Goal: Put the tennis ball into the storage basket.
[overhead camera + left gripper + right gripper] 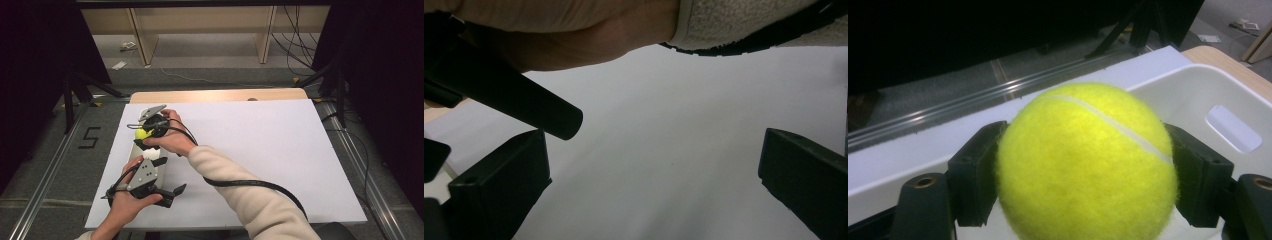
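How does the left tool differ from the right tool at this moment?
The right tool has a yellow tennis ball between its jaws, above the white bin; the left tool stands wide open with nothing between its jaws. The right tool is farther across the table, the left nearer the person. Both have black jaws.

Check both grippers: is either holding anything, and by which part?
The right gripper holds a tennis ball by its opposite sides, over the white bin. The left gripper is open and holds nothing.
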Motion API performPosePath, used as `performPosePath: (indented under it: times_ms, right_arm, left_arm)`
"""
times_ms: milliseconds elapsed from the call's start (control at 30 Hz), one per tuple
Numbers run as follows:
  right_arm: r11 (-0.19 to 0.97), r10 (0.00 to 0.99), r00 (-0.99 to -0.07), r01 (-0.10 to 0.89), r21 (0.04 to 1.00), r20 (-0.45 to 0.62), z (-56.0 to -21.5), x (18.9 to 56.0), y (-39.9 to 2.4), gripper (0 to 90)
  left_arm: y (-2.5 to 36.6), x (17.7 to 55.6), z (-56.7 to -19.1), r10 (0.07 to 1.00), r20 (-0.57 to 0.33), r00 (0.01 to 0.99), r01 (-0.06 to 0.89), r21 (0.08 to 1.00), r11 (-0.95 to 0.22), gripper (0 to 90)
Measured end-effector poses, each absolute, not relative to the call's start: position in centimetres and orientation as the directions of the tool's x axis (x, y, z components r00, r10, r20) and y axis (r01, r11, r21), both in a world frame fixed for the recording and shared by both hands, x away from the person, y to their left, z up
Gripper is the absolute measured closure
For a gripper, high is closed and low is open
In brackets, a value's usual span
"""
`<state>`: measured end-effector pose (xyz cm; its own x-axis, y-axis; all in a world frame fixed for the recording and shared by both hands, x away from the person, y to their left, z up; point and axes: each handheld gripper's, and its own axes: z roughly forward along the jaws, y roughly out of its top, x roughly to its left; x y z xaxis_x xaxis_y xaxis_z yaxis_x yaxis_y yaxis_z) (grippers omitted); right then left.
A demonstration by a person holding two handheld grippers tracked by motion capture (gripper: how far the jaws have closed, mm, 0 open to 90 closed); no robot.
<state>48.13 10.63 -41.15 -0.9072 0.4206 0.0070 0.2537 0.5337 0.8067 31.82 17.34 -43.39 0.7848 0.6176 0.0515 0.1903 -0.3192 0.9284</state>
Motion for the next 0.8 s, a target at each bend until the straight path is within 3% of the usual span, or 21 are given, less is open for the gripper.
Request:
performPosePath:
  times_ms: [133,367,700,800]
  right_arm:
    - [0.524,0.424,-0.906,0.256,0.812,0.012,-41.2,48.1,10.6,12.4]
    - [0.478,0.441,-0.897,0.244,0.844,0.010,-39.7,48.3,8.6,10.6]
    - [0.429,0.546,-0.837,0.268,0.863,-0.012,-39.0,47.2,-5.0,12.4]
    - [0.404,0.589,-0.808,0.277,0.872,-0.016,-39.4,46.3,-9.1,13.5]
  left_arm:
    - [17.4,31.8,-43.4,0.619,0.052,0.784,0.190,0.929,-0.318,0.0]
    - [17.4,31.8,-43.4,0.621,0.050,0.782,0.191,0.930,-0.316,0.0]
    - [17.6,32.0,-43.2,0.632,0.076,0.771,0.166,0.934,-0.315,0.0]
    - [17.5,31.9,-43.3,0.637,0.046,0.770,0.194,0.934,-0.301,0.0]
